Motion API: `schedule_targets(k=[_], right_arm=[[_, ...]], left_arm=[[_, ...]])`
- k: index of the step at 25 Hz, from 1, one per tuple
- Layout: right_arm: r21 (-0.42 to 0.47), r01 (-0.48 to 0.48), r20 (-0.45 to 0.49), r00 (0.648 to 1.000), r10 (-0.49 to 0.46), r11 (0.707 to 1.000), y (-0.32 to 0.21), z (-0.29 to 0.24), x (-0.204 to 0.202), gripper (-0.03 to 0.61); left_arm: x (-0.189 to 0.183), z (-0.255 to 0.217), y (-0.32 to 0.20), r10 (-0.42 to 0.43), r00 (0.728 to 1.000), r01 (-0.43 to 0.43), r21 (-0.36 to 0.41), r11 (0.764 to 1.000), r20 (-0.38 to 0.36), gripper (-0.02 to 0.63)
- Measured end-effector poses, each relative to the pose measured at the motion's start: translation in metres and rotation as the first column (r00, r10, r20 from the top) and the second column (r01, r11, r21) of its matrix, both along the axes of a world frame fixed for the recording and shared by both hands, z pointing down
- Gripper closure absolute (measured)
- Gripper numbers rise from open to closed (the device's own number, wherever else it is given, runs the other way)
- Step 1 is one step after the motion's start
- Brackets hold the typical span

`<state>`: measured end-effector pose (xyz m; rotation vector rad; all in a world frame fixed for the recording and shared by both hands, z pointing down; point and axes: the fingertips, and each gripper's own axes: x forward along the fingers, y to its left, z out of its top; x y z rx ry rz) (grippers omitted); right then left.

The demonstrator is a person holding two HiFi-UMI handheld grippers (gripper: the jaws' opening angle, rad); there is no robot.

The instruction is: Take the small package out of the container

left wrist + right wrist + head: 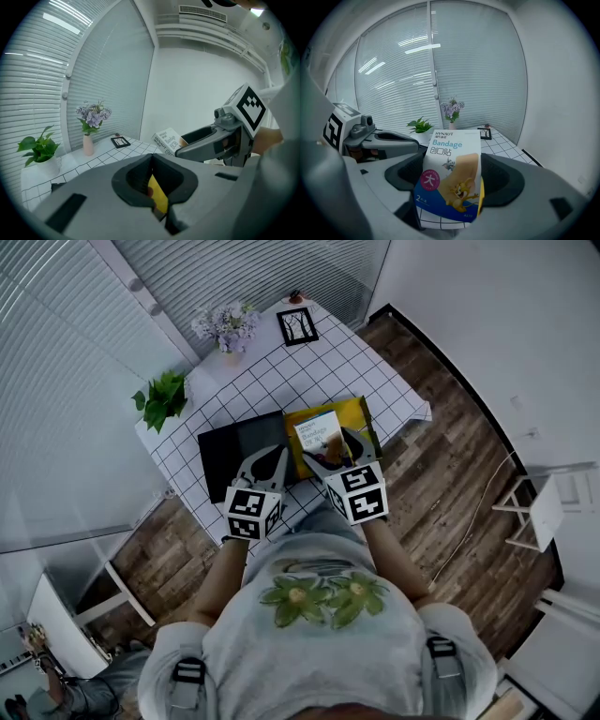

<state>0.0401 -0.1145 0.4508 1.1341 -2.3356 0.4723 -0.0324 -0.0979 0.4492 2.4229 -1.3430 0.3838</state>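
With our right gripper (pixel 333 454) pinching the small package (pixel 451 173) just above the yellow container (pixel 361 413) on the table (pixel 366 362), we should lift straight up, clear of the rim, while our left gripper (pixel 157 197), closed on the container's edge, steadies it, its inside mostly hidden.
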Motion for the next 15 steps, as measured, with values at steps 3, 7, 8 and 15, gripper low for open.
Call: schedule_targets(k=[3, 7, 8, 15], right_arm=[[-0.001, -0.004, -0.001, 1.000, 0.004, 1.000, 0.000, 0.001, 0.002, 0.210], [-0.004, -0.013, -0.004, 1.000, 0.013, 1.000, -0.002, 0.002, 0.005, 0.210], [-0.004, -0.016, -0.005, 1.000, 0.016, 1.000, -0.002, 0.003, 0.006, 0.210], [-0.010, -0.028, -0.018, 0.999, 0.028, 1.000, -0.003, 0.008, 0.012, 0.210]], left_arm=[[0.000, 0.001, 0.000, 0.001, 1.000, -0.001, -0.001, 1.000, 0.000, 0.607], [0.001, 0.003, 0.000, 0.000, 1.000, 0.000, -0.007, 1.000, 0.002, 0.607], [0.001, 0.004, 0.000, 0.001, 1.000, -0.001, -0.009, 1.000, 0.001, 0.607], [0.003, 0.008, -0.001, 0.009, 1.000, -0.009, -0.020, 1.000, 0.000, 0.607]])
